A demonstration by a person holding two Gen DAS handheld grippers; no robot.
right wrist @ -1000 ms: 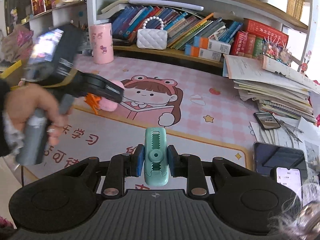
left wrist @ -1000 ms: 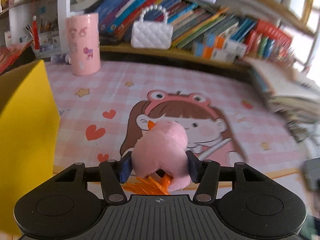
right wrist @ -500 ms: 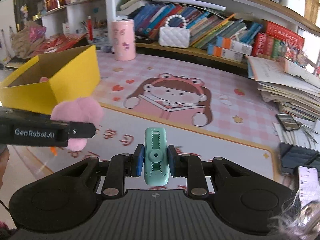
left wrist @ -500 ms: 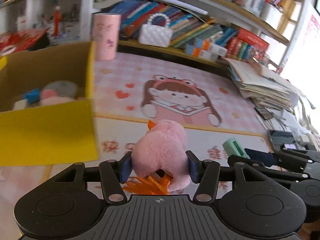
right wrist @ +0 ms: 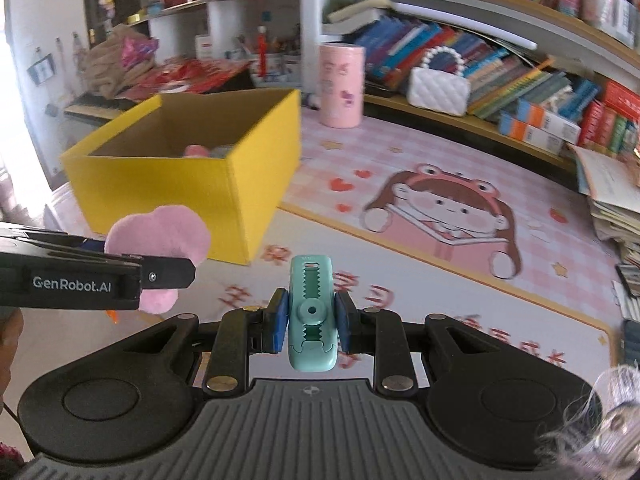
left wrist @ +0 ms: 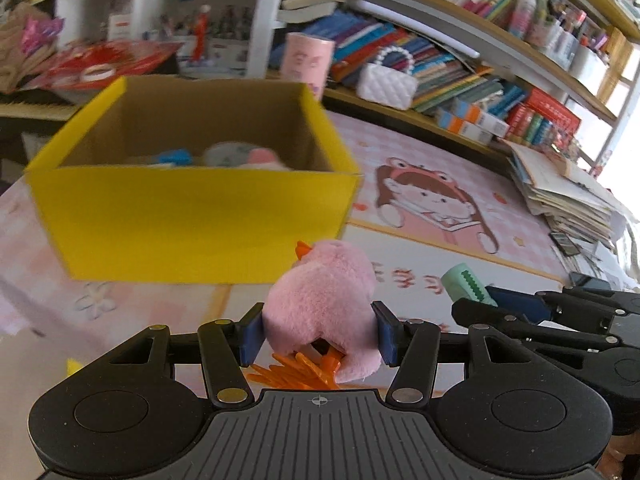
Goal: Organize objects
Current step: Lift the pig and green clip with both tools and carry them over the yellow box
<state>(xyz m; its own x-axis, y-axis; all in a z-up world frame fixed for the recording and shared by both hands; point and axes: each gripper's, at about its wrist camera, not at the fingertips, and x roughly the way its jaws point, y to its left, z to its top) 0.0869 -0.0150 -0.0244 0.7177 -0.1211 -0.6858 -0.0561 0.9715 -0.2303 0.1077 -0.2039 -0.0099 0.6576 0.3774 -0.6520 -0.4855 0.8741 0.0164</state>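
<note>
1. Left wrist view: the left gripper [left wrist: 320,330] is clamped on a pink plush toy [left wrist: 324,304] with orange feet, just in front of the yellow cardboard box [left wrist: 192,220].
2. Right wrist view: the right gripper [right wrist: 311,322] is clamped on a mint-green toothed clip [right wrist: 311,312], held upright, in front of the box's near right corner.
3. Inside the box lie a few soft items [left wrist: 240,154], blurred.
4. Behind the box stands a pink cylinder [right wrist: 341,84], and right of that a white quilted handbag [right wrist: 438,88].
</note>
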